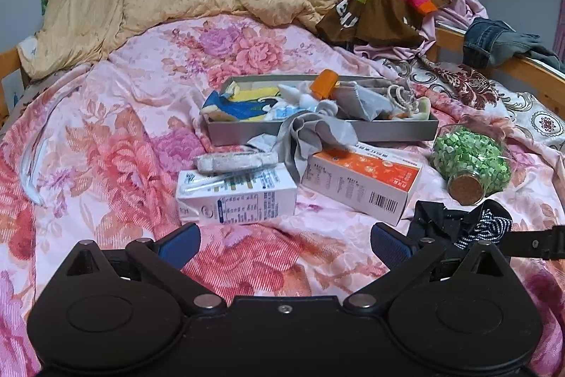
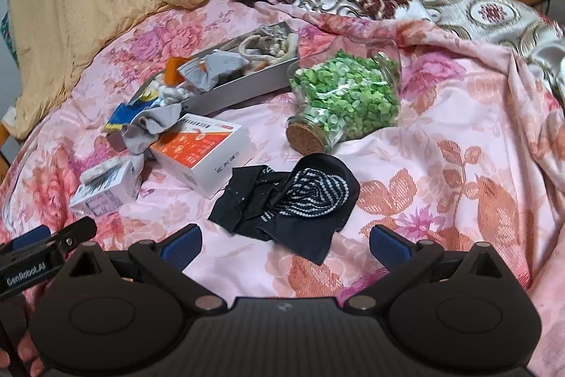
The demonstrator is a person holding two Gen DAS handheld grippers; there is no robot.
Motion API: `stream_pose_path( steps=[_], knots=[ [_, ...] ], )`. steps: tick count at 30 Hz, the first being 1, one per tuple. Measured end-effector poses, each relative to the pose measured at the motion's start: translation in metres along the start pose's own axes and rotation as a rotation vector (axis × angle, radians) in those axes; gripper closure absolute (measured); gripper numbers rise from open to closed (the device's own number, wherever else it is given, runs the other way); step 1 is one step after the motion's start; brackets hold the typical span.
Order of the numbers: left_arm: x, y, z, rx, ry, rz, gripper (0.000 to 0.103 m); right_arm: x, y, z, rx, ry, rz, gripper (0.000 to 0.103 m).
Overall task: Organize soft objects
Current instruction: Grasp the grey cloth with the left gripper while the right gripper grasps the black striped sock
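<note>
Floral bedspread [image 2: 441, 165]. Left gripper [image 1: 285, 244]: tongs spread, pinching nothing. White carton [image 1: 236, 198] at its 12 o'clock, print unreadable. Grey tray [image 1: 317, 129] beyond, contents jumbled; a grey cloth [image 1: 310, 133] spills over its rim. Orange box [image 2: 201, 151]. Black dotted sock bundle [image 2: 293, 200] at right gripper's [image 2: 285, 244] 12 o'clock; tongs spread, empty. Corked jar [image 2: 346, 98], green bits indistinct.

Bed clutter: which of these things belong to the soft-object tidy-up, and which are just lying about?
Job:
black sock, nearest the right hand-held gripper
grey cloth hanging over the tray edge
grey tray already holding soft items
left hand-held gripper, open

Lying about:
orange box
white carton
jar of green bits
jeans on the rail
</note>
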State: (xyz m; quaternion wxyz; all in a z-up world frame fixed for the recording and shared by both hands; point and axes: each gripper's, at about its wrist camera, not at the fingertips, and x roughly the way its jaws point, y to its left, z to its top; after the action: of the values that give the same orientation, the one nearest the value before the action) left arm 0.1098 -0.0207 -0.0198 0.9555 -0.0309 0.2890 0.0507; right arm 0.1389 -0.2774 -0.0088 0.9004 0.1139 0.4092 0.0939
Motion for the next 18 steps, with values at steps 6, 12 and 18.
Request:
stream_pose_path(
  steps=[6, 12, 18],
  knots=[
    [0.011, -0.006, 0.008, 0.047, -0.023, -0.021, 0.001, 0.024, -0.002, 0.003, 0.038, 0.014, 0.020, 0.000],
    [0.032, -0.008, 0.026, 0.079, -0.039, -0.031, 0.001, 0.056, 0.004, 0.008, 0.014, 0.024, 0.004, 0.000],
    [0.064, -0.010, 0.051, 0.080, -0.032, -0.036, 0.001, 0.077, 0.005, 0.011, 0.034, 0.019, 0.049, 0.000]
  ],
)
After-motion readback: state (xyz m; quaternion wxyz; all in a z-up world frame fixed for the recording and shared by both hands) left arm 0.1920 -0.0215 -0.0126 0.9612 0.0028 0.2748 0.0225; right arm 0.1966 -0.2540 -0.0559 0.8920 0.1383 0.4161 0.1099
